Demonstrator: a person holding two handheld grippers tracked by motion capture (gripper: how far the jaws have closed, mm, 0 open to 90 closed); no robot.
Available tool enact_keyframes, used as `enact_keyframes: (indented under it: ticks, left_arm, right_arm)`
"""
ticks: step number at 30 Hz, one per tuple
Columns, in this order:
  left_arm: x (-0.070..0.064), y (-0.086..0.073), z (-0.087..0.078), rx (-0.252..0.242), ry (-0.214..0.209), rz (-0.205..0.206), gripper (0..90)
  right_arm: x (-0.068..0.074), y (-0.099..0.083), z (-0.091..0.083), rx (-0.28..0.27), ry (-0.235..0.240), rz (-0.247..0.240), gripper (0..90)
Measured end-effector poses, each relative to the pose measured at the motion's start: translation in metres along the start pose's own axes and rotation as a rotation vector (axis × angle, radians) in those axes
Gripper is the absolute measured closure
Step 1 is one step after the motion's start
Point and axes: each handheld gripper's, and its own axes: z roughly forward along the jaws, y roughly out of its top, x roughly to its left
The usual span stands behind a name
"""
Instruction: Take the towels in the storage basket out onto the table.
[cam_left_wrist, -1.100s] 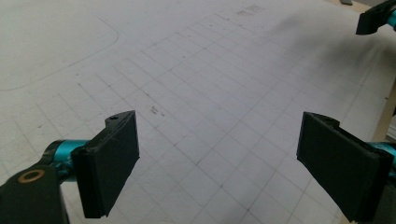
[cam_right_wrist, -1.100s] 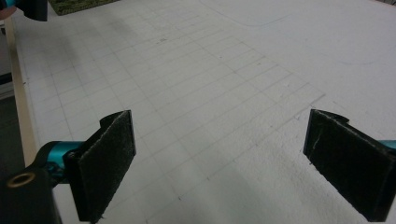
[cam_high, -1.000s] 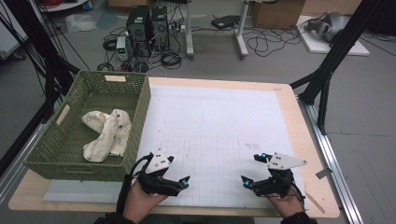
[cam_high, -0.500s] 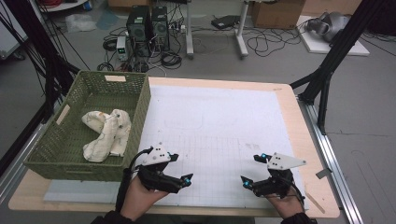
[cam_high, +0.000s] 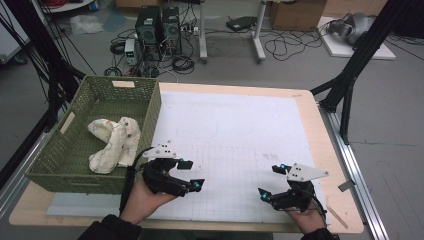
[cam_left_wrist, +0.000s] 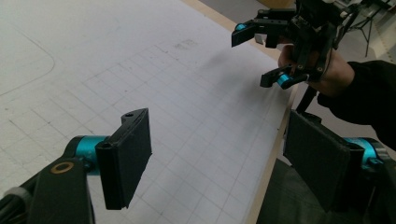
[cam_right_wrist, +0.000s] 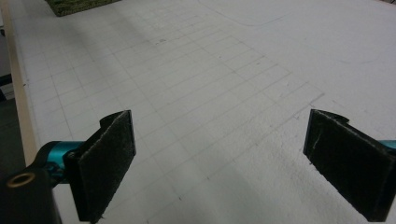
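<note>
Hovering over the white gridded mat (cam_high: 235, 135) on the tabletop (cam_high: 320, 125): left hand-held gripper (cam_high: 192, 175) and right hand-held gripper (cam_high: 270, 182), both wide, both empty. Up-left of the left one, cream cloth (cam_high: 112, 142) inside green basket (cam_high: 60, 162), well apart from the right.

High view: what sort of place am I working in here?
Probably a lab or workshop set up for recording. A wooden table under a white gridded mat stands among black desktop computer towers and tangled black floor cables, with black metal frame struts alongside.
</note>
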Motion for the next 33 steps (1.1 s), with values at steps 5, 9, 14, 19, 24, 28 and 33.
enact_keyframes:
  ticks: [5,9,14,19,24,28,33]
  left_arm:
    - [0.009,0.008,-0.011,-0.023,-0.046,-0.021,29.0]
    - [0.015,0.014,-0.018,-0.023,-0.081,-0.037,29.5]
    - [0.021,0.024,-0.028,-0.011,-0.101,-0.047,30.5]
    - [0.033,0.031,-0.038,0.012,-0.119,-0.082,30.5]
    - [0.040,0.036,-0.049,0.009,-0.130,-0.095,30.9]
    - [0.047,0.041,-0.059,0.005,-0.136,-0.105,31.5]
    - [0.057,0.044,-0.071,0.016,-0.145,-0.120,33.7]
  right_arm:
    - [0.000,0.001,0.001,-0.002,0.003,-0.009,8.3]
    - [0.000,0.002,0.002,0.001,0.006,-0.006,8.3]
    - [-0.001,0.002,0.001,-0.005,0.004,-0.013,8.3]
    - [-0.002,0.002,0.001,-0.007,0.003,-0.012,8.3]
    - [-0.002,0.002,0.001,-0.008,0.002,-0.015,8.3]
    - [-0.002,0.003,0.001,-0.004,0.005,-0.011,8.3]
    - [-0.002,0.002,0.001,-0.002,0.006,-0.010,8.3]
